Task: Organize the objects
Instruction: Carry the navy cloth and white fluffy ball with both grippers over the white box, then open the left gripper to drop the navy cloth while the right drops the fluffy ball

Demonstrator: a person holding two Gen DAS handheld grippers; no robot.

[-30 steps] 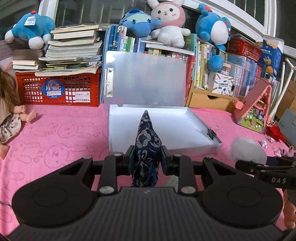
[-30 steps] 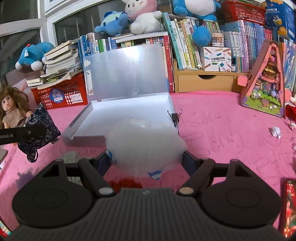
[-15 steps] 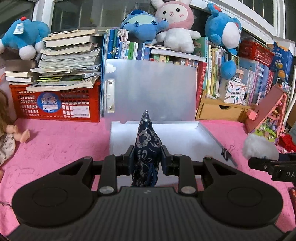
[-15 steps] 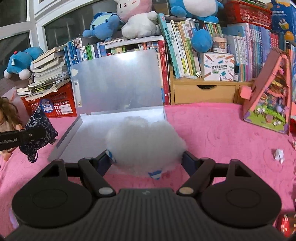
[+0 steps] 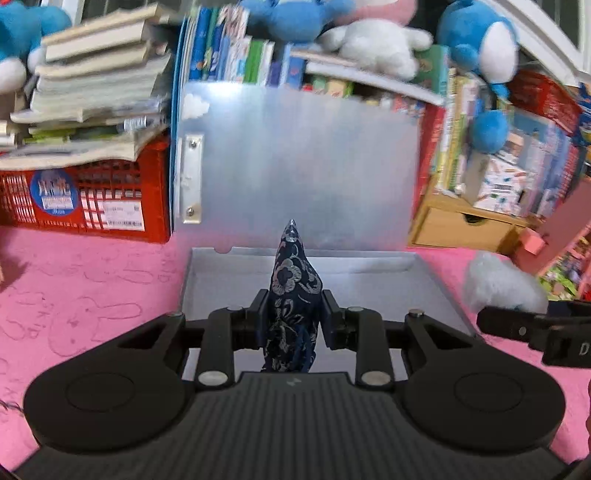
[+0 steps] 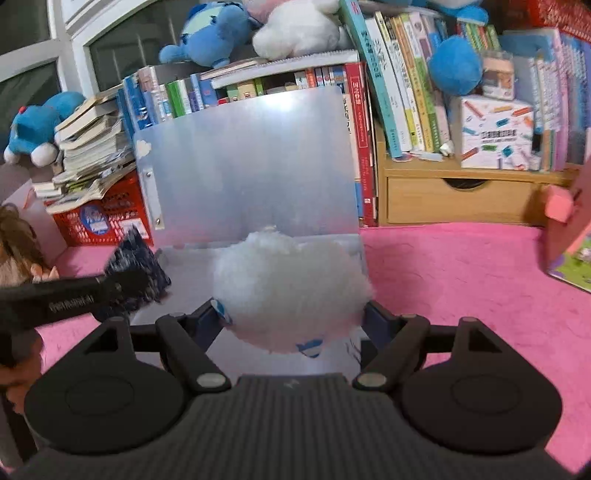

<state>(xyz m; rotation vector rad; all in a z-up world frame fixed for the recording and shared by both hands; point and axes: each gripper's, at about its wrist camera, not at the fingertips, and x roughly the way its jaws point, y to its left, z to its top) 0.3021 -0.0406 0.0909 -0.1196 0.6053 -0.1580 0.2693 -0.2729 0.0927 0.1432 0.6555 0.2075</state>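
My left gripper (image 5: 293, 321) is shut on a dark blue floral cloth pouch (image 5: 293, 291) and holds it over the near part of the open translucent plastic box (image 5: 229, 284). My right gripper (image 6: 293, 314) is shut on a fluffy white cotton ball (image 6: 288, 284) and holds it over the same box (image 6: 192, 295). The box lid (image 5: 306, 162) stands upright at the back. The pouch (image 6: 136, 266) and left gripper also show at the left of the right wrist view. The cotton ball (image 5: 498, 284) shows at the right of the left wrist view.
The box lies on a pink cloth (image 5: 92, 295). Behind stand a red crate (image 5: 85, 195) under stacked books, a row of books with plush toys (image 6: 218, 33), a wooden drawer (image 6: 458, 199) and a pink toy house (image 6: 572, 236). A doll (image 6: 18, 251) sits left.
Both grippers have moved forward toward the box and now hold their objects over it. The box and lid look larger and closer. Both grips are unchanged.
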